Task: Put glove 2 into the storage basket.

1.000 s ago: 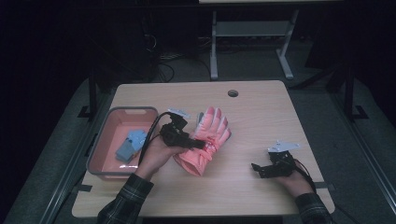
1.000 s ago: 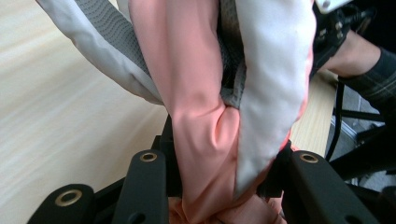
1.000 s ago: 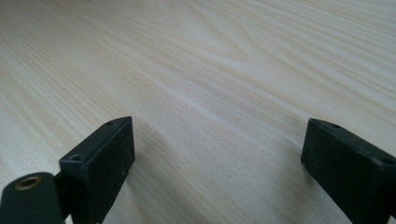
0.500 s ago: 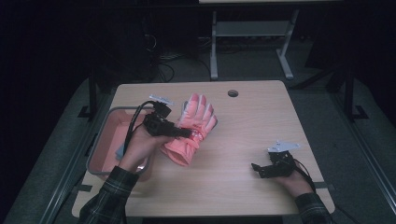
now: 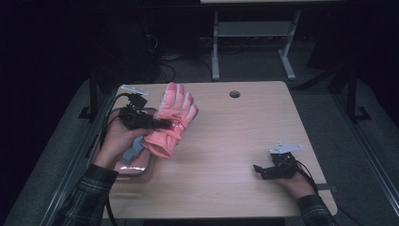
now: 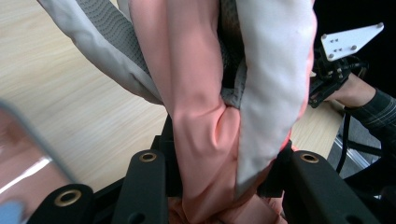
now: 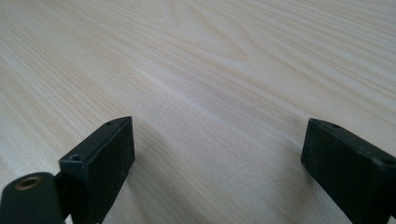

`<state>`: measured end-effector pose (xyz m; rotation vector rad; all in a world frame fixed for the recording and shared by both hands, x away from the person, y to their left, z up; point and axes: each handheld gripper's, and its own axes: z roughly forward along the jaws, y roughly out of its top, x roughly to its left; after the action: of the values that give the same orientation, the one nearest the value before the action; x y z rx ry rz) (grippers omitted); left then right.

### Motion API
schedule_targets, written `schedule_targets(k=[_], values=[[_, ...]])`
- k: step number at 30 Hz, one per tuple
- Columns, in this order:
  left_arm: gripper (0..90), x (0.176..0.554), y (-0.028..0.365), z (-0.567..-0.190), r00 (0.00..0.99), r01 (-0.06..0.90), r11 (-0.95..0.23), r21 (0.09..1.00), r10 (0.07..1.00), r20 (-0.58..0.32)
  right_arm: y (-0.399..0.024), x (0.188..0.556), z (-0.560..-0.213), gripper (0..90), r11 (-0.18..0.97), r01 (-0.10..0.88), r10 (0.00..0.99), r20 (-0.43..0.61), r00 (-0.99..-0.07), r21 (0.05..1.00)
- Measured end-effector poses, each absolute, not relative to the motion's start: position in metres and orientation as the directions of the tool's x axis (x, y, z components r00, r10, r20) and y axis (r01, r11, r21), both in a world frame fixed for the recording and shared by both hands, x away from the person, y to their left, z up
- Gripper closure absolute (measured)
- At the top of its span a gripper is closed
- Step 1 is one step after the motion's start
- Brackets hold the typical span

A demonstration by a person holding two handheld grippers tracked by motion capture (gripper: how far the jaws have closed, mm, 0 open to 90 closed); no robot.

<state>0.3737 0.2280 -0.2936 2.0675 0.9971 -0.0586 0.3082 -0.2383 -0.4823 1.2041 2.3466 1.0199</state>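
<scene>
A pink winter glove (image 5: 171, 120) with a grey palm hangs in the air over the table's left part, fingers pointing away from me. My left gripper (image 5: 162, 125) is shut on the glove near its wrist. Seen from the left gripper view, the pink and grey fabric (image 6: 210, 116) is bunched between the two black jaws. At the table's front right my right gripper (image 5: 261, 170) rests low on the wood, open, with bare table (image 7: 215, 93) between its jaws.
A pink tray (image 5: 136, 170) sits at the table's left edge under my left hand, with a blue object (image 5: 133, 148) in it. A round cable hole (image 5: 235, 93) lies near the far edge. A metal stand (image 5: 254, 33) rises behind the table.
My left gripper has carried the glove up and to the left, from the table's middle to above the tray's edge. The right gripper has stayed where it was.
</scene>
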Motion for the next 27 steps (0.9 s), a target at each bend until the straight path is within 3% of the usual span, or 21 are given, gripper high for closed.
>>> schedule_targets(k=[14,27], values=[[61.8,0.366,0.307,-0.300,0.568,0.731,-0.245,0.636,0.736,-0.369,-0.238,0.308,-0.482,9.4,0.393,0.577,0.800,0.043,-0.599,0.716],[61.1,0.377,0.343,-0.349,0.435,0.821,-0.172,0.544,0.805,-0.403,-0.238,0.308,-0.482,9.4,0.395,0.574,0.799,0.040,-0.599,0.717]])
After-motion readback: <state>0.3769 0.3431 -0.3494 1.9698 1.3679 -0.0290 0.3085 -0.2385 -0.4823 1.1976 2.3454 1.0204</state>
